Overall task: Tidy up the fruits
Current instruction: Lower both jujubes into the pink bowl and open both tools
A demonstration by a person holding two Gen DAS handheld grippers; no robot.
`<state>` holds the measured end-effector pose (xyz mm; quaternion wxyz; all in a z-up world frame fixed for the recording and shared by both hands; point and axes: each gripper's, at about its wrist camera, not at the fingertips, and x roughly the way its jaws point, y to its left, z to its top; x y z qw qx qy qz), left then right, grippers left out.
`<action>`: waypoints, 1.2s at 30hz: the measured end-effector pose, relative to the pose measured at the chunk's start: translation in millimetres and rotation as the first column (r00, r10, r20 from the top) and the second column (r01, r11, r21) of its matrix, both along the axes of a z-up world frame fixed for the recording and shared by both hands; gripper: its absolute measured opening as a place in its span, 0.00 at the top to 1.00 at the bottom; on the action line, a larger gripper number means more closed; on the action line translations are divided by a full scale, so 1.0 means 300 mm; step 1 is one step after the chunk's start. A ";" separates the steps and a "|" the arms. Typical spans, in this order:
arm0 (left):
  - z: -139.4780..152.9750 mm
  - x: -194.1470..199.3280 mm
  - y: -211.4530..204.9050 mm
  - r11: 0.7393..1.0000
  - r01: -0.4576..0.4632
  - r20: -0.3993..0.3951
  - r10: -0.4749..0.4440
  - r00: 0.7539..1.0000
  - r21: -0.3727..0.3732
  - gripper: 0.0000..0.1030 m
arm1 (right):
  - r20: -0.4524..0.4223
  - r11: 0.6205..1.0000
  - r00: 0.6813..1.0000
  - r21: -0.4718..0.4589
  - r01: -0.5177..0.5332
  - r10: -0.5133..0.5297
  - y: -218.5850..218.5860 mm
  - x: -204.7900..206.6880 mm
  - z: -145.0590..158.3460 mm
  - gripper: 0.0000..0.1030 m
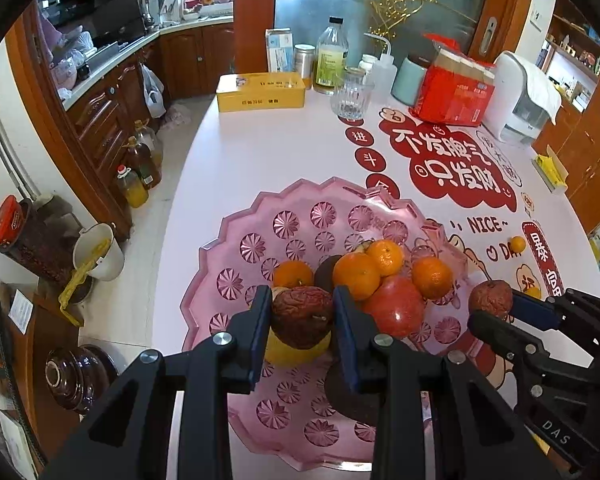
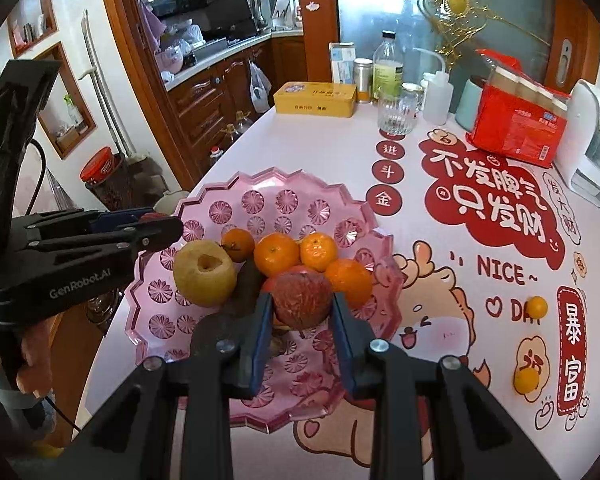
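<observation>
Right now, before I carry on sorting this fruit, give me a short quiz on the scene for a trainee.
1. True or false: the left gripper is empty.
2. How many small oranges lie on the table outside the pink tray?
3. The right gripper holds: A an orange, B a wrinkled red fruit, C a glass.
Key: 1 false, it grips a dark wrinkled fruit. 2 two. 3 B.

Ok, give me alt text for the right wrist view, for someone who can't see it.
The right tool is shut on a wrinkled reddish-brown fruit above a scalloped pink translucent plastic tray holding orange mandarins and a yellow pear. The left tool reaches in from the left.
</observation>
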<state>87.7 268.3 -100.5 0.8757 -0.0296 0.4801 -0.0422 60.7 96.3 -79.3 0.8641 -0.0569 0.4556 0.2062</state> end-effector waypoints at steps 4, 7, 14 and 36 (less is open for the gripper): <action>-0.019 0.018 0.005 1.000 0.006 -0.014 -0.006 1.000 -0.001 0.71 | -0.031 1.000 1.000 -0.009 0.003 -0.003 0.015 0.018 -0.026 0.71; -0.030 0.026 0.010 1.000 0.009 -0.025 -0.009 1.000 -0.001 0.71 | -0.045 1.000 0.999 -0.013 0.003 -0.003 0.023 0.027 -0.038 0.71; -0.048 0.027 0.012 1.000 0.023 -0.044 -0.022 0.999 0.007 0.70 | -0.053 0.999 0.998 -0.037 -0.016 0.014 0.056 0.032 -0.051 0.71; -0.014 -0.021 -0.024 0.998 0.045 -0.027 -0.044 0.999 0.044 0.18 | -0.019 0.999 0.999 -0.037 -0.034 0.033 0.066 -0.009 -0.020 0.51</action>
